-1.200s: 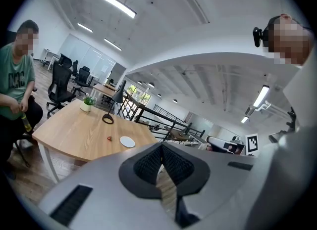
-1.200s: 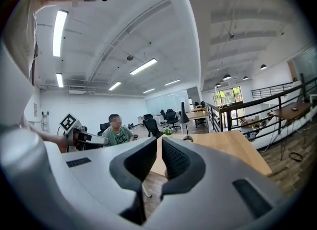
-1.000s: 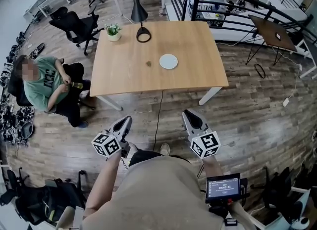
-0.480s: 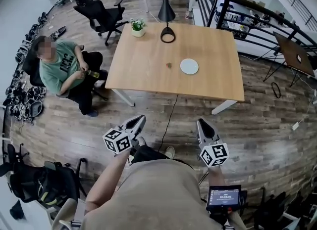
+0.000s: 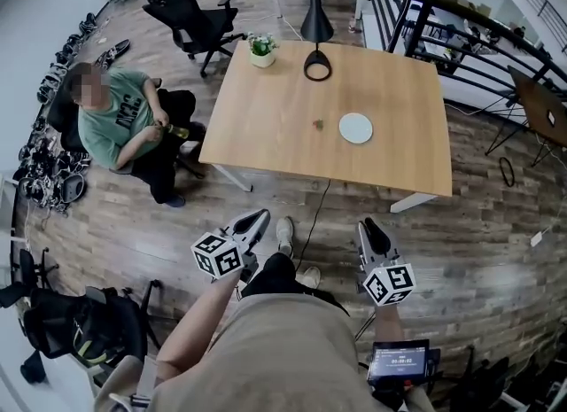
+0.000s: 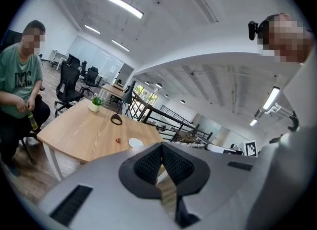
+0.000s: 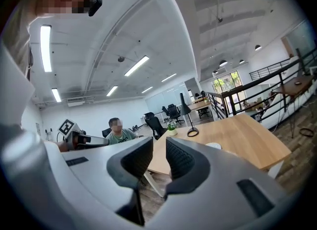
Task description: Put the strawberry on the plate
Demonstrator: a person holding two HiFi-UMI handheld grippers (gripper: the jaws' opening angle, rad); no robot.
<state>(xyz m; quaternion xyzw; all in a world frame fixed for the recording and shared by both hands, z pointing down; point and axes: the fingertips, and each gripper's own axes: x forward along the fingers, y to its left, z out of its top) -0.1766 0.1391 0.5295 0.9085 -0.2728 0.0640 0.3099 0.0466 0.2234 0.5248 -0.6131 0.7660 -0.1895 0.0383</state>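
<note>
Wooden plank flooring (image 5: 496, 251) is seen across the room, and on it a pale wooden table (image 5: 266, 127) is set ahead of the camera wearer (image 5: 275, 348). To the left of the table a seated person (image 5: 115, 122) in a green shirt is shown, with a black office chair (image 5: 197, 22) beyond. A black railing (image 5: 461, 16) is run along the table's far right side. At the far edge of the table a black lamp (image 5: 316, 20) is stood on a ring-shaped base, and a small potted plant (image 5: 261, 47) is placed just left of it.

Both tools are held low over the floor, well short of the table and close to the wearer's body. The left gripper (image 5: 255, 219) is clenched. In the left gripper view its ribbed pads (image 6: 147, 164) are seen pressed together at the tips, and nothing is caught between them. The right gripper (image 5: 369, 229) is released. In the right gripper view a narrow gap is left between its pads (image 7: 180, 161), which have just been opening, and only floor and table edge are seen through that gap. Nothing is touched by either tool.

A small round white plate (image 5: 355, 128) is laid on the right half of the table. The strawberry (image 5: 320, 123) is left on the bare tabletop, near the plate's left side but apart from it, and well apart from both grippers.
</note>
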